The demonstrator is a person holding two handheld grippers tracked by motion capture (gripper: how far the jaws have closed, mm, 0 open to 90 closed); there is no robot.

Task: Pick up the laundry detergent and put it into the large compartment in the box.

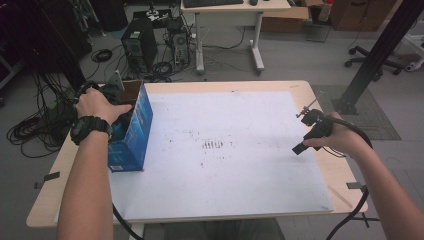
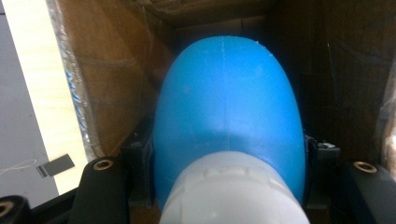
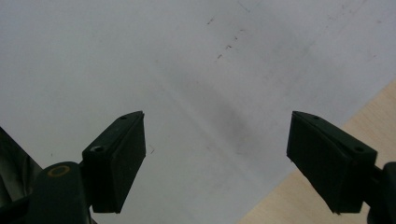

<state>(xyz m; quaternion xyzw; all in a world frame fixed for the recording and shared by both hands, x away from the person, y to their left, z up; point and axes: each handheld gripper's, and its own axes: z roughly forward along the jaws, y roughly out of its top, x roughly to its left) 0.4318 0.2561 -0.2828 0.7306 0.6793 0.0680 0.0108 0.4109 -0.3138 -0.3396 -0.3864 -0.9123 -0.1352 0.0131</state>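
Note:
A blue bottle [image 2: 229, 102] with a white cap [image 2: 233, 191] sits between the jaws of my left gripper [image 2: 229, 163], which is shut on it just above the cap. The bottle lies inside a blue cardboard box [image 1: 132, 130] with brown inner walls [image 2: 107, 84], which stands at the left edge of the white mat [image 1: 225, 170]. In the high view the left hand [image 1: 97, 107] reaches into the box's open top. My right gripper [image 3: 217, 158] hangs open over the mat near its right edge, with nothing between its jaws. The right gripper [image 1: 301, 146] is held low at the table's right side.
The mat covers most of a wooden table [image 1: 325, 167], with bare wood at its edges. Beyond the table stand a computer tower [image 1: 139, 45], floor cables [image 1: 35, 130], a white desk [image 1: 230, 10] and a black post [image 1: 380, 50]. Tape tabs [image 1: 47, 177] mark the table edges.

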